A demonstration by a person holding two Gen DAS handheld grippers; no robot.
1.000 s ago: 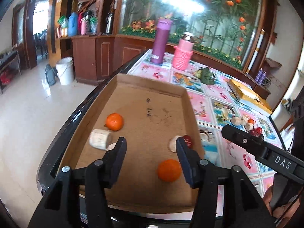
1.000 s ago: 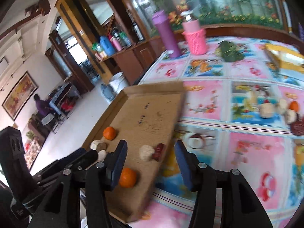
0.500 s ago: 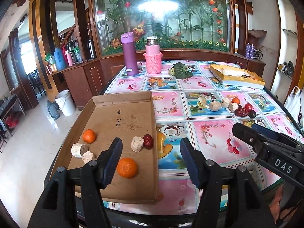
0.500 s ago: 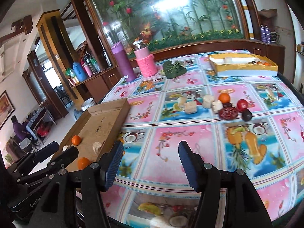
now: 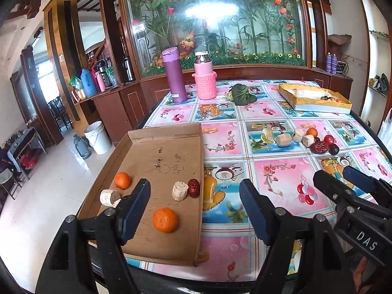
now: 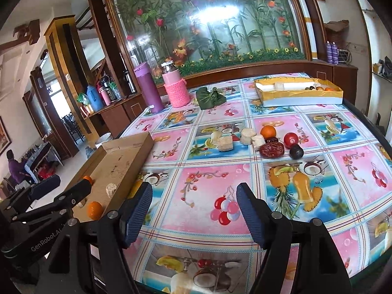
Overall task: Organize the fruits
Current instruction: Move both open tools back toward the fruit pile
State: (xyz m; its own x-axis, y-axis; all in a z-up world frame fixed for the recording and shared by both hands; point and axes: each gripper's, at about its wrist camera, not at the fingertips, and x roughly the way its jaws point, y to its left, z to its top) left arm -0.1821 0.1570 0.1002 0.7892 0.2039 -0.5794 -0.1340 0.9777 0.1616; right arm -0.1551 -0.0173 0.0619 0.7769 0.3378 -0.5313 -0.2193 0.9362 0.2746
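Observation:
A flat cardboard tray (image 5: 169, 147) lies at the table's left front and also shows in the right wrist view (image 6: 127, 156). It holds two oranges (image 5: 165, 219) (image 5: 122, 180), pale cut pieces (image 5: 179, 190) and a red date (image 5: 193, 187). A loose cluster lies mid-table: an orange (image 6: 268, 131), pale pieces (image 6: 225, 143), a red date (image 6: 272, 149), a red fruit (image 6: 290, 140) and a dark fruit (image 6: 296, 151). My left gripper (image 5: 194, 210) is open and empty over the tray's right edge. My right gripper (image 6: 193, 210) is open and empty above the tablecloth, short of the cluster.
A yellow box (image 6: 299, 94) with a few fruits stands at the back right. A purple flask (image 6: 148, 88), a pink-sleeved flask (image 6: 175, 89) and a green leafy bundle (image 6: 210, 98) stand at the back. The table's left edge drops to the floor.
Both grippers have pulled back and swung right, away from the tray. The mid-table cluster now sits ahead of the right gripper. Both stay open and empty.

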